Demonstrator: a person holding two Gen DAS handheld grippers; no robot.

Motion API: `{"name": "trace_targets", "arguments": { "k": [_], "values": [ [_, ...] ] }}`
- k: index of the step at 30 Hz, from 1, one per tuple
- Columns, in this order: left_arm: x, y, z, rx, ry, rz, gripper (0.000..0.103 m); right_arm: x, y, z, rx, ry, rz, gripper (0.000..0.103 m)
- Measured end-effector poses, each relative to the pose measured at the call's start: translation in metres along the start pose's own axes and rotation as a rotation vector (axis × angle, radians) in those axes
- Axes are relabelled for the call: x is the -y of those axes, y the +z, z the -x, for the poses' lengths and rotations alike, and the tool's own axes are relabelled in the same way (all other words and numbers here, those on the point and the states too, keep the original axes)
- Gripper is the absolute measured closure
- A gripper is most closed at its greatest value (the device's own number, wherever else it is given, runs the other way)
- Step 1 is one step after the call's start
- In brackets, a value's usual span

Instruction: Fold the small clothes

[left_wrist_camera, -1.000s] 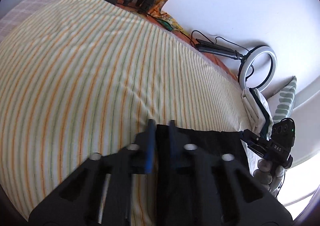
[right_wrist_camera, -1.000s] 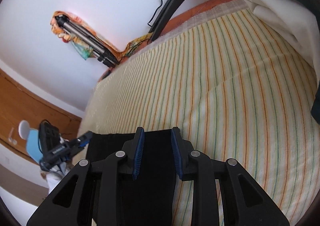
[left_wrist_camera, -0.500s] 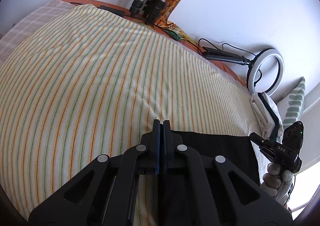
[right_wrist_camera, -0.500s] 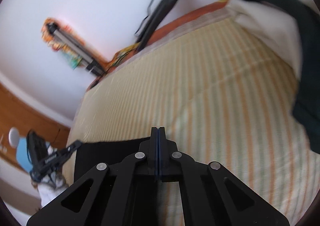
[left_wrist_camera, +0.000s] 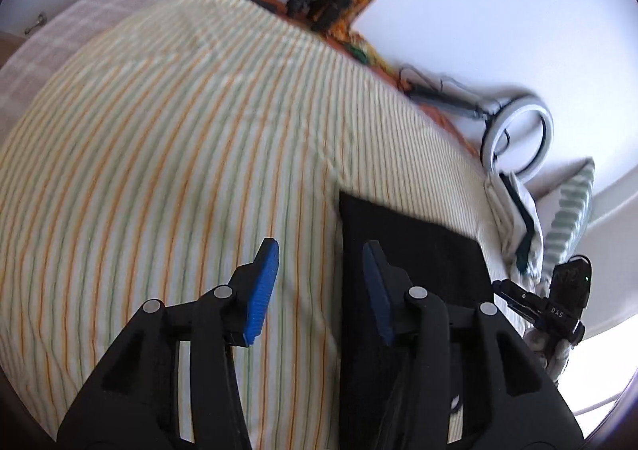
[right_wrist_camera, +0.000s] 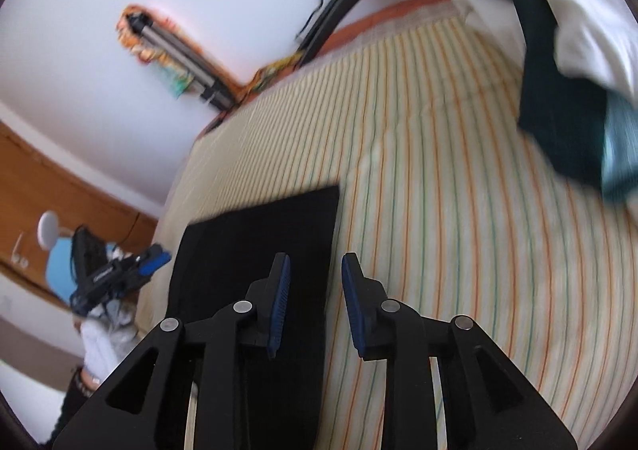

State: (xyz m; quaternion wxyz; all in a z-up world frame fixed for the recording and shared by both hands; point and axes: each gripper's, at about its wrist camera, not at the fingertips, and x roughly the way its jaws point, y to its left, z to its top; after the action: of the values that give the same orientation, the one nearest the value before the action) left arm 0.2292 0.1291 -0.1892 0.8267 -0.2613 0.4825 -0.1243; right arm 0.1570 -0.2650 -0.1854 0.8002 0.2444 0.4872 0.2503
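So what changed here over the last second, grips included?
Both the left gripper and right gripper have just been opening, letting go of the black cloth, whose far edge now lies further up the bed. Clothes pile unchanged.

One black garment point(left_wrist_camera: 414, 250) is counted near the striped bed cover's point(left_wrist_camera: 159, 170) front edge. Two grippers are counted: left gripper point(left_wrist_camera: 319, 282), right gripper point(right_wrist_camera: 315, 298). One pile of white and dark green clothes point(right_wrist_camera: 558, 31) at the far right corner. One ring light point(left_wrist_camera: 518, 139), two folded tripods point(right_wrist_camera: 179, 55) beyond the far edge.
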Motion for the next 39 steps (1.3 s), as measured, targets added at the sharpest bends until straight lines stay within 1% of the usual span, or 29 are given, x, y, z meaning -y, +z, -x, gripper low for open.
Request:
{"name": "trace_targets", "arguments": {
  "k": [1,3,4,6,8,11,14,15,18,21,22,24,27,30,31,32,33,34,35,36,37,39],
  "values": [
    [0.001,-0.004,0.001,-0.011,-0.003,0.004,0.059,0.002,-0.005,0.001,-0.014,0.009,-0.007,0.077],
    [0.002,-0.021,0.008,-0.049,-0.029,0.013,0.059,0.007,-0.016,0.003,-0.036,0.021,-0.014,0.077],
    [0.004,-0.03,0.012,-0.064,-0.03,0.008,0.059,0.008,-0.019,0.004,-0.04,0.019,-0.011,0.077],
    [0.008,-0.045,0.021,-0.086,-0.02,-0.005,0.059,0.011,-0.022,0.005,-0.036,0.021,-0.014,0.073],
    [0.012,-0.063,0.032,-0.108,-0.025,0.016,0.059,0.013,-0.021,0.004,-0.03,0.04,-0.034,0.071],
    [0.016,-0.086,0.039,-0.142,-0.036,0.052,0.059,0.01,-0.018,0.003,-0.026,0.039,-0.035,0.07],
    [0.023,-0.107,0.036,-0.179,-0.034,0.065,0.059,0.009,-0.016,0.0,-0.024,0.053,-0.042,0.069],
    [0.025,-0.111,0.035,-0.176,-0.032,0.06,0.059,0.008,-0.014,-0.002,-0.021,0.049,-0.042,0.069],
    [0.026,-0.11,0.033,-0.157,-0.036,0.066,0.056,0.01,-0.009,-0.008,-0.006,0.053,-0.054,0.069],
    [0.02,-0.1,0.026,-0.142,-0.091,0.156,0.056,0.015,0.0,-0.013,0.009,0.07,-0.077,0.068],
    [0.019,-0.098,0.024,-0.14,-0.104,0.166,0.056,0.016,0.002,-0.016,0.012,0.078,-0.083,0.068],
    [0.024,-0.092,0.014,-0.148,-0.133,0.16,0.056,0.019,0.008,-0.023,0.015,0.099,-0.101,0.068],
    [0.032,-0.09,0.007,-0.135,-0.134,0.13,0.056,0.016,0.015,-0.035,0.025,0.116,-0.096,0.068],
    [0.032,-0.09,0.007,-0.128,-0.138,0.131,0.056,0.01,0.021,-0.044,0.015,0.132,-0.085,0.068],
    [0.032,-0.09,0.006,-0.126,-0.131,0.128,0.06,0.01,0.022,-0.047,0.019,0.137,-0.087,0.068],
    [0.032,-0.09,0.006,-0.123,-0.115,0.122,0.069,0.008,0.023,-0.049,0.021,0.134,-0.082,0.07],
    [0.031,-0.091,0.007,-0.12,-0.098,0.116,0.076,0.007,0.023,-0.049,0.018,0.131,-0.072,0.07],
    [0.03,-0.092,0.007,-0.118,-0.075,0.109,0.089,0.005,0.023,-0.049,0.016,0.124,-0.062,0.074],
    [0.03,-0.092,0.005,-0.117,-0.058,0.1,0.094,0.005,0.023,-0.049,0.013,0.113,-0.059,0.085],
    [0.03,-0.092,0.005,-0.115,-0.057,0.1,0.095,0.005,0.022,-0.051,0.005,0.101,-0.06,0.093],
    [0.03,-0.093,0.006,-0.114,-0.058,0.1,0.096,0.004,0.021,-0.053,0.0,0.087,-0.059,0.097],
    [0.032,-0.093,0.011,-0.105,-0.053,0.076,0.097,-0.005,0.02,-0.049,0.025,0.055,-0.02,0.099]
  ]
}}
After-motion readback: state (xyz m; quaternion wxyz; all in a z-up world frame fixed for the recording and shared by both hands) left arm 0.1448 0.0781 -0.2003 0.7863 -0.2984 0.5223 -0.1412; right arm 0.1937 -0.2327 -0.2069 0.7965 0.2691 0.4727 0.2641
